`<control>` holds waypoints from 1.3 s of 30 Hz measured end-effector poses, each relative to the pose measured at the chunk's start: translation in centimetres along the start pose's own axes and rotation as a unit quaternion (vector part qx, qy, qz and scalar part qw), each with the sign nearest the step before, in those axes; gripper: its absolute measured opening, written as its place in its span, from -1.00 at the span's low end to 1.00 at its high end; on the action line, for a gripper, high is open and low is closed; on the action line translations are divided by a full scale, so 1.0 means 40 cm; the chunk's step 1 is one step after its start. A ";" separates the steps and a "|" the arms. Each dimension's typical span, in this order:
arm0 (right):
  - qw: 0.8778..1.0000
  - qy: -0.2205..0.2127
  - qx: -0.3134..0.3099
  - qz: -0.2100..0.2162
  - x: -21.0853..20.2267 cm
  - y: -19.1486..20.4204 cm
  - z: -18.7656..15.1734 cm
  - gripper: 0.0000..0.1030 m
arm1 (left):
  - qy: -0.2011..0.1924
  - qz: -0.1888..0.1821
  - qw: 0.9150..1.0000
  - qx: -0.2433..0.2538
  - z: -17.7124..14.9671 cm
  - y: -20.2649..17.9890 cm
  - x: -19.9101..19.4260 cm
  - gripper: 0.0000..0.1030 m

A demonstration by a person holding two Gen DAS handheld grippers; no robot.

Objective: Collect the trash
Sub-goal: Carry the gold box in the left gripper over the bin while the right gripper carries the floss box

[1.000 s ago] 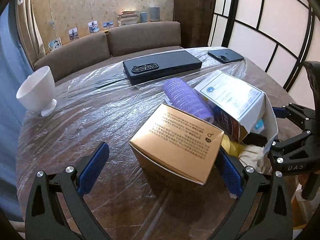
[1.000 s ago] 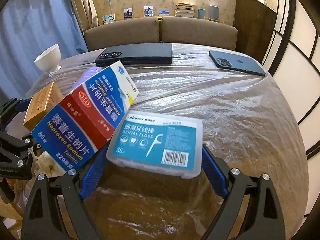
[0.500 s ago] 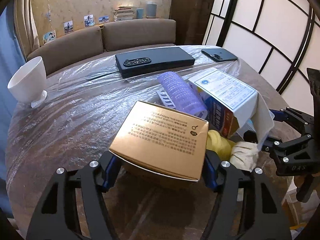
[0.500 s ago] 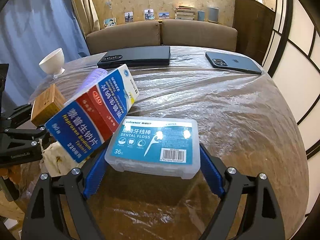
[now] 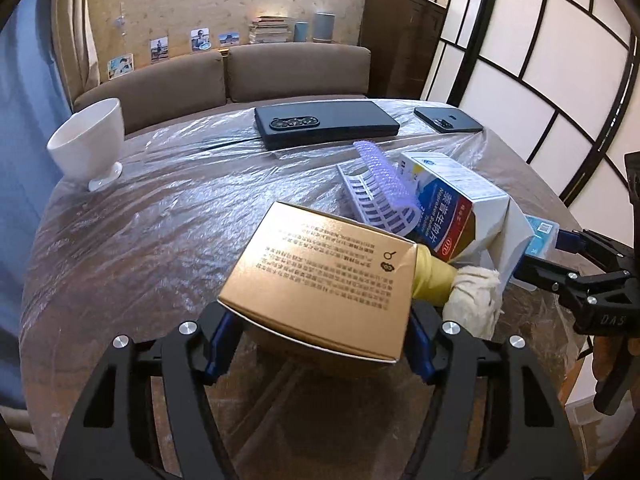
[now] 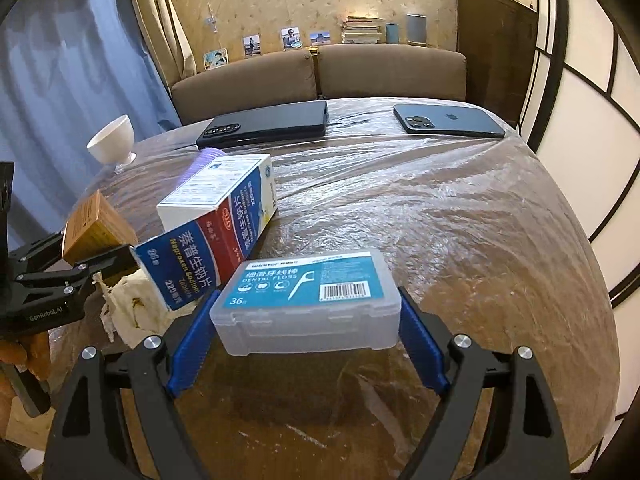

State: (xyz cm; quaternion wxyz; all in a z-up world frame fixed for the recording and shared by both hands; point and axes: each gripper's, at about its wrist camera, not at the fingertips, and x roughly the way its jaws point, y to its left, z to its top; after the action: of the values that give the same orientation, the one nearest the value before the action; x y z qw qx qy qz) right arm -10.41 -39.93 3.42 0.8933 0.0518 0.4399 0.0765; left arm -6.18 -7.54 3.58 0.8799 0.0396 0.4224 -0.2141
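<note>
A gold cardboard box [image 5: 328,280] sits between the blue pads of my left gripper [image 5: 320,344], which is shut on it near the table's front edge. Behind the box lie a purple hair roller [image 5: 384,176], a blue, red and white medicine box [image 5: 452,208], a yellow lump [image 5: 430,280] and a crumpled white tissue [image 5: 476,300]. My right gripper [image 6: 306,340] is shut on a clear dental floss box [image 6: 308,296] with a blue label, just right of the medicine box [image 6: 224,216]. The left gripper [image 6: 52,276] shows at the left edge of the right wrist view.
Clear plastic film covers the round table [image 6: 460,220]. A white bowl [image 5: 88,140] stands at the far left. A long black phone [image 5: 324,124] and a dark blue phone [image 6: 448,122] lie at the back. A brown sofa [image 5: 224,80] stands behind, a paper screen to the right.
My left gripper's jaws went from wide open to closed on the gold box. The right gripper drew slightly away from the medicine box with the floss box, and the medicine box tipped lower.
</note>
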 end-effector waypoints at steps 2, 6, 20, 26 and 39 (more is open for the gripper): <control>1.000 -0.001 0.000 0.002 -0.009 0.000 -0.005 0.61 | 0.000 0.001 1.000 -0.003 -0.006 0.000 -0.008 0.32; 1.000 -0.001 -0.010 0.002 -0.026 0.008 -0.020 0.61 | 0.000 0.003 1.000 -0.007 -0.022 -0.003 -0.025 0.32; 0.998 0.019 -0.049 -0.023 -0.026 0.036 -0.097 0.59 | 0.001 0.000 1.000 -0.019 -0.063 -0.015 -0.060 0.32; 0.997 0.015 -0.068 -0.043 -0.017 0.050 -0.110 0.59 | 0.001 -0.002 1.000 -0.023 -0.072 -0.017 -0.068 0.32; 0.996 0.011 -0.072 -0.055 0.006 0.063 -0.086 0.56 | 0.000 -0.004 0.999 -0.032 -0.081 -0.021 -0.076 0.32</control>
State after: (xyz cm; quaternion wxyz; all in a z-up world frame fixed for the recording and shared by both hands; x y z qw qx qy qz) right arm -13.22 -37.34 1.55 0.8929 -0.0375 0.4449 0.0589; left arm -10.57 -6.42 3.92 0.8796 0.0099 0.4294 -0.2046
